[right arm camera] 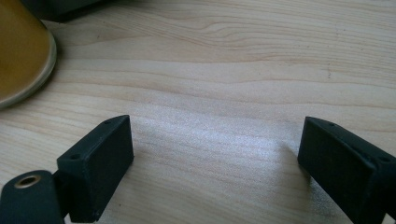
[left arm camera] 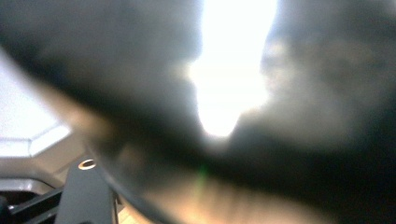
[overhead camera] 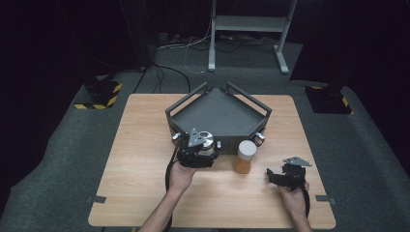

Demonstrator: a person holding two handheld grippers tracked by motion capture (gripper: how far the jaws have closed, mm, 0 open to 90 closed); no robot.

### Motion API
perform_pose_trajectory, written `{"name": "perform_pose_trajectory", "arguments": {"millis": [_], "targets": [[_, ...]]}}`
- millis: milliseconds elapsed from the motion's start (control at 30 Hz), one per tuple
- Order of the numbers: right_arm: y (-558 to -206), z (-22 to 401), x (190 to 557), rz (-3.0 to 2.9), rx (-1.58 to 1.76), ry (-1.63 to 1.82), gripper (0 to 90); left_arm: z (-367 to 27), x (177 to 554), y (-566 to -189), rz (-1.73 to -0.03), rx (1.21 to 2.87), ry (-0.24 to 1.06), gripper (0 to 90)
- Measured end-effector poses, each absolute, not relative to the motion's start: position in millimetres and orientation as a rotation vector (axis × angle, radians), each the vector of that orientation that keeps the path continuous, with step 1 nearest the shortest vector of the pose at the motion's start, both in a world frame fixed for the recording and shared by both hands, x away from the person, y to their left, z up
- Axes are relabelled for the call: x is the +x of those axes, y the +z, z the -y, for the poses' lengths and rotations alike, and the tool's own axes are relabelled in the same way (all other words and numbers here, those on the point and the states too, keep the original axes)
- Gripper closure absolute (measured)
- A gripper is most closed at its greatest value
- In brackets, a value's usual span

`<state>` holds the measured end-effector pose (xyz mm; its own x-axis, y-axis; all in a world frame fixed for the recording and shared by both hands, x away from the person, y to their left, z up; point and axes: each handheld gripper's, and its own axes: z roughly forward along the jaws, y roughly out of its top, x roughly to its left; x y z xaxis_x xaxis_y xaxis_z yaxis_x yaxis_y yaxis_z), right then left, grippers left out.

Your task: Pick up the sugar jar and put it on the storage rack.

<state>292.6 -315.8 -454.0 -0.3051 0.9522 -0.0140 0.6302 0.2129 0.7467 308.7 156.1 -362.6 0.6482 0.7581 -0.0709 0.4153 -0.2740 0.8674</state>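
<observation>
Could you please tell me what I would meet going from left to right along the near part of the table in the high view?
left gripper, shut on a silver-topped jar → amber jar with a pale lid → right gripper, open on the wooden table.
</observation>
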Motion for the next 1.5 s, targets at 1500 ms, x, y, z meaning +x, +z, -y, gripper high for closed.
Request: {"name": "perform_pose_trajectory", "arguments": {"millis": [1500], "targets": [[-454,316,292,-2.014,1.461,0.891,10.4,-142,385,-314,-1.059,1.937,0.527,31.7]]}}
